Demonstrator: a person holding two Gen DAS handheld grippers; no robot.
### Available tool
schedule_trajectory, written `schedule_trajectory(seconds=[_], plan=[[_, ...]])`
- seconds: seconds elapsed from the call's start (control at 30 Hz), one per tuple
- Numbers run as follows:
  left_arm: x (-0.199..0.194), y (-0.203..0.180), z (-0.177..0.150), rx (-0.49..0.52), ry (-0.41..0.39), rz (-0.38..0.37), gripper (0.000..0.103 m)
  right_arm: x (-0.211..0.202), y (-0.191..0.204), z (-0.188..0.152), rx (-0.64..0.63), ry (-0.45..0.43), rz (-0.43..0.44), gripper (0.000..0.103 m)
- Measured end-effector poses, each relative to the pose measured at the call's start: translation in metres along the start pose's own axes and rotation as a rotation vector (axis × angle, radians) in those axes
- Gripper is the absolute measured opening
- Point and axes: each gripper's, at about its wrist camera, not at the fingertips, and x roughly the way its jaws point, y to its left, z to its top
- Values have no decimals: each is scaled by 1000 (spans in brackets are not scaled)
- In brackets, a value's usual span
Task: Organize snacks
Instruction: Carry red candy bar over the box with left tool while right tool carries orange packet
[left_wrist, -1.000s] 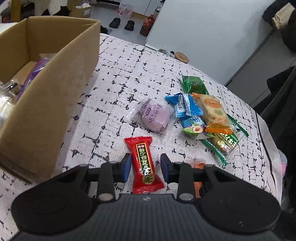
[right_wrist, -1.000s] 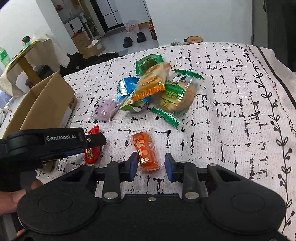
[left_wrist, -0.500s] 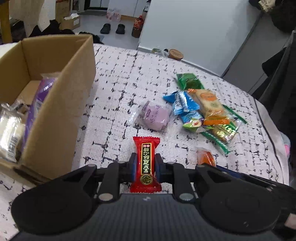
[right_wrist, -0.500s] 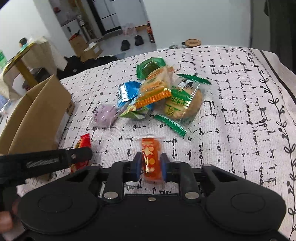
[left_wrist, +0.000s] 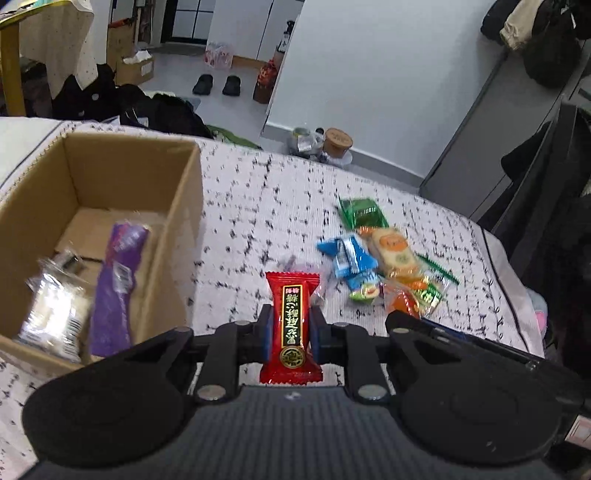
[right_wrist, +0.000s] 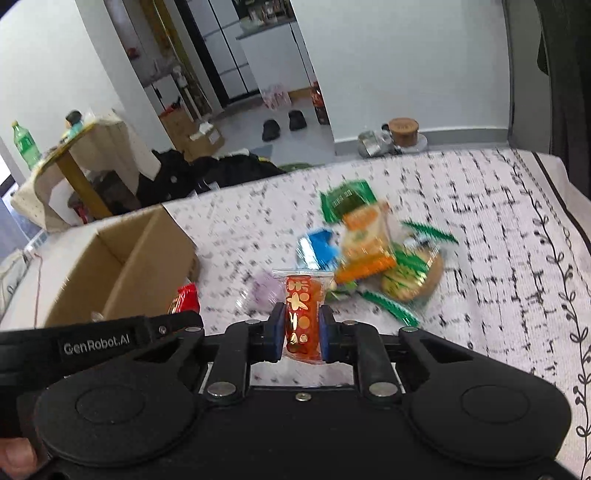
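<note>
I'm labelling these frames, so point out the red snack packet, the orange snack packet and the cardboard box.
red snack packet (left_wrist: 291, 325), left wrist view, label middle.
orange snack packet (right_wrist: 302, 317), right wrist view, wrapper middle.
cardboard box (left_wrist: 173, 236), left wrist view, right wall.

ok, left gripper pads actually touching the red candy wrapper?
Touching. Left wrist view shows the left gripper with both blue pads pressed against the sides of the red candy wrapper, no gap, wrapper lifted off the tablecloth.

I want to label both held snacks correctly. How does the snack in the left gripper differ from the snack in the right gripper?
The red snack in the left gripper has an opaque wrapper with a dark strip of gold characters; the orange snack in the right gripper has a clear wrapper with gold shapes. The red snack's ends are crimped and flared; the orange snack's top edge is flat. Both are held upright, pinched between blue pads.
</note>
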Motion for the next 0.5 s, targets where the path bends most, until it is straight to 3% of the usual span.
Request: schedule_trajectory(seconds=[0.5], plan=[[-53,23,38,-11,-110,-22,18,-18,49,30,-32,-90,81,18]])
